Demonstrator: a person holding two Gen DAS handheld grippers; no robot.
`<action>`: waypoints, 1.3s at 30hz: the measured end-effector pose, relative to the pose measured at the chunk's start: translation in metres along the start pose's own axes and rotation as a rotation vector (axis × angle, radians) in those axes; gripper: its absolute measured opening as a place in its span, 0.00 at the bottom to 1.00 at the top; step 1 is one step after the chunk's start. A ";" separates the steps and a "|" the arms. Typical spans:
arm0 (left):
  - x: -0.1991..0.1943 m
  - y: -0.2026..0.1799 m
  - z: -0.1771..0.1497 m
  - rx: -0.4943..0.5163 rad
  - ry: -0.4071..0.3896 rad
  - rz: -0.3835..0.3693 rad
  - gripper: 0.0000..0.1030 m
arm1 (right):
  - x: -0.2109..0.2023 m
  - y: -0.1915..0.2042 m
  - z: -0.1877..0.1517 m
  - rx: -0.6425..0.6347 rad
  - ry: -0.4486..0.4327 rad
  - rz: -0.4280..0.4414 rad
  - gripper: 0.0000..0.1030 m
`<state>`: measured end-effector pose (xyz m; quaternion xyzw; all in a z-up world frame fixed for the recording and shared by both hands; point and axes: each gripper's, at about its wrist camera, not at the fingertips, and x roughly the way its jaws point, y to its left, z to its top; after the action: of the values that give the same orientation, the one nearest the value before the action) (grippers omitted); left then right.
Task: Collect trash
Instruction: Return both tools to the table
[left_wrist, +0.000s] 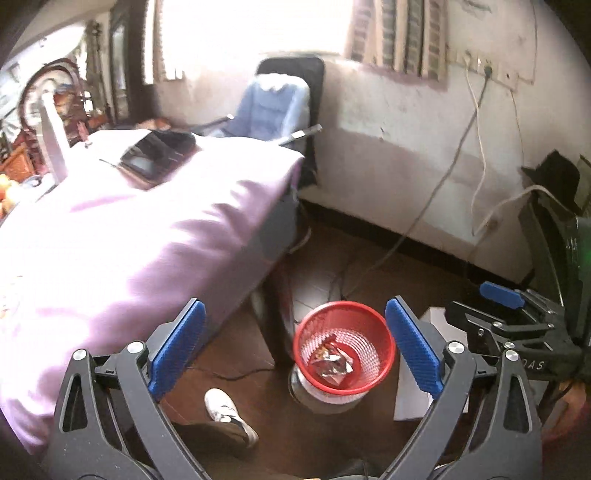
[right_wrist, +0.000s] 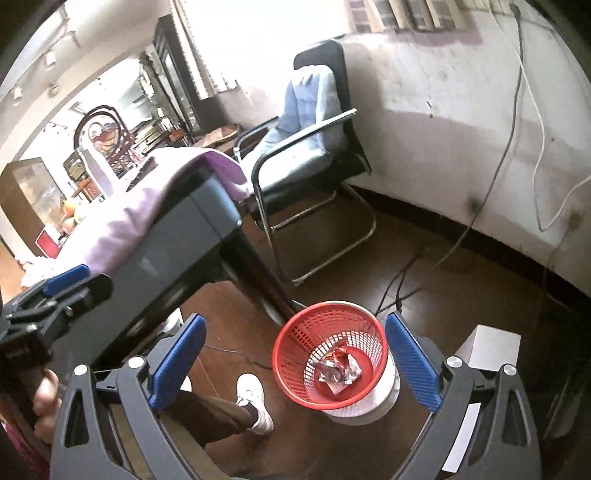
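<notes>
A red mesh wastebasket (left_wrist: 345, 321) (right_wrist: 295, 334) stands on the dark floor beside the table leg. Crumpled silver-and-red wrappers (left_wrist: 332, 360) (right_wrist: 338, 367) lie at its bottom. My left gripper (left_wrist: 295, 345) hangs above the floor with its blue pads (left_wrist: 177, 347) wide apart and nothing between them; the basket shows below, between the fingers. My right gripper (right_wrist: 295, 354) is also open and empty above the basket. Each gripper appears in the other's view: the right one (left_wrist: 509, 314) at the right edge, the left one (right_wrist: 55, 291) at the left edge, held by a hand.
A table under a purple cloth (left_wrist: 129, 229) (right_wrist: 122, 218) stands left, with a dark tablet (left_wrist: 147, 157) on it. A black chair with a blue cushion (left_wrist: 273, 107) (right_wrist: 310, 125) stands by the wall. Cables (right_wrist: 406, 280) trail on the floor. A white box (right_wrist: 491, 347) and the person's white shoe (left_wrist: 229, 411) (right_wrist: 255, 400) are near the basket.
</notes>
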<state>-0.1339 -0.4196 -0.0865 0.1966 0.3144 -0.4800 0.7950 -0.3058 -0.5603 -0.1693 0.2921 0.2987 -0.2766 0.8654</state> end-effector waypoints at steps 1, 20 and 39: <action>-0.006 0.005 -0.001 -0.009 -0.012 0.010 0.93 | -0.003 0.003 0.000 -0.003 -0.004 0.007 0.93; -0.157 0.218 -0.057 -0.360 -0.177 0.426 0.93 | -0.027 0.122 -0.001 -0.208 -0.007 0.135 0.94; -0.135 0.364 -0.081 -0.512 0.035 0.388 0.87 | 0.014 0.301 0.007 -0.487 0.064 0.350 0.94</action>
<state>0.1179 -0.1148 -0.0485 0.0550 0.3952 -0.2212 0.8899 -0.0975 -0.3656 -0.0722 0.1314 0.3283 -0.0341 0.9348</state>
